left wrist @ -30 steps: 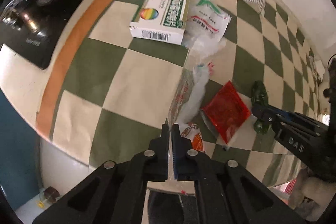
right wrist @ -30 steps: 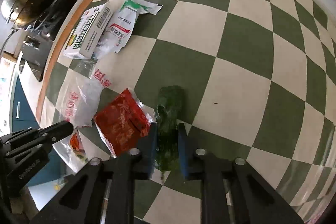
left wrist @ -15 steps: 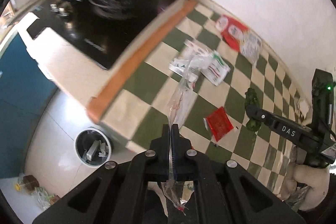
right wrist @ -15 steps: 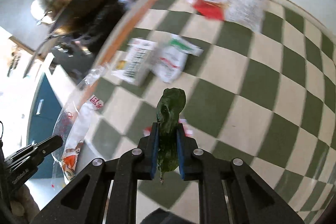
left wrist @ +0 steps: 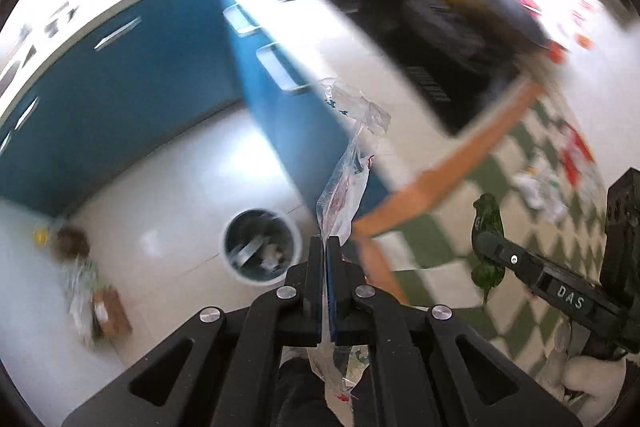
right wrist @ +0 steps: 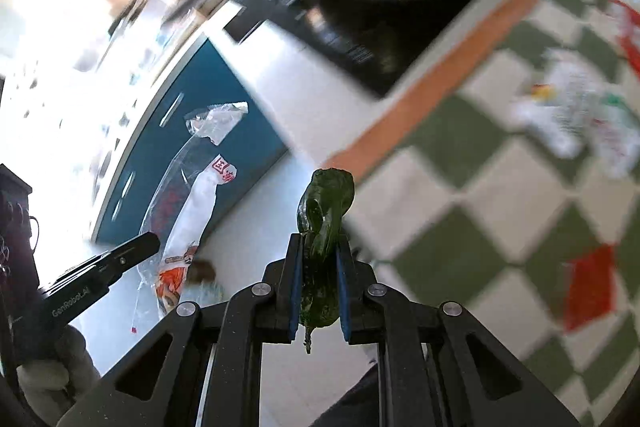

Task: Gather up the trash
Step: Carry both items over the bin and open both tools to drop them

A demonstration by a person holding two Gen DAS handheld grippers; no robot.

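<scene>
**Two pieces of trash held off the counter**

We see a green-and-cream checked counter [right wrist: 472,259] at 3 o'clock, blue cabinets [left wrist: 132,87] and one round bin [left wrist: 262,253] on pale floor. Our left gripper [left wrist: 327,247] pinches one clear plastic bag [left wrist: 346,183], which rises toward 12; our right gripper [right wrist: 319,259] clamps one dark green wrapper [right wrist: 326,207].

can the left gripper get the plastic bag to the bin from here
Probably yes. The left gripper grips the bag off the counter, and the open bin stands on the floor beyond its jaws with nothing between them.
</scene>
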